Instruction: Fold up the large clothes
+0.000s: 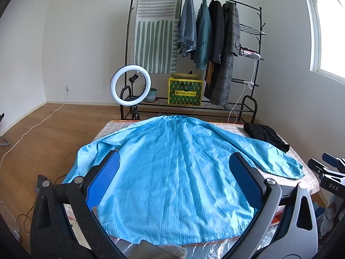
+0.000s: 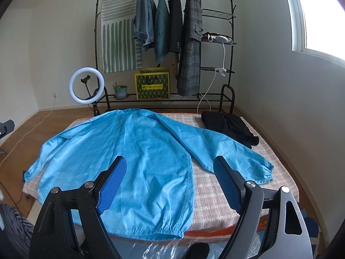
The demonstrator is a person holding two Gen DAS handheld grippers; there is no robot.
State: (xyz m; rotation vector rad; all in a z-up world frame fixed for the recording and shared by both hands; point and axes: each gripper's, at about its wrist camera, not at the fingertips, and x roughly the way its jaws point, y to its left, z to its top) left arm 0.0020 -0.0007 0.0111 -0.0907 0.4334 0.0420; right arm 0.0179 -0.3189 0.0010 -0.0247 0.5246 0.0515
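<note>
Left hand-held gripper (image 1: 174, 181): hanging above the near hem, fingers spread wide, grasping nothing, blue pads (image 1: 103, 181) framing the garment's middle. Right hand-held gripper (image 2: 170, 185): likewise released and empty, hovering over the hem's right corner, one pad over cloth and the other over bare counter. Coat (image 1: 172, 172): large, light blue, finely striped, lying spread out and face-down by the look of it on the counter (image 2: 215, 194), collar end pointing away, elastic hem nearest the cameras and reaching the near edge. Sleeves: both lying extended, the left one drooping off the counter's left edge, the right one (image 2: 237, 161) angling outward across the checked cover, cuff resting near the right side. Black garment (image 2: 230, 127): sitting bunched at the far right corner, just beside the right sleeve; whether touching it cannot be told. Clear plastic (image 2: 163, 248): showing below the near edge. Background: clothes rack (image 2: 172, 43) standing against the wall with hanging jackets, ring light (image 2: 86, 88) glowing beside it. Step in hand, as judged: flattening looking finished, no fold yet made. Next move, as judged: each gripper closing on a sleeve or a side edge and carrying it inward across the back, keeping the slippery cloth from sliding off the near edge.
</note>
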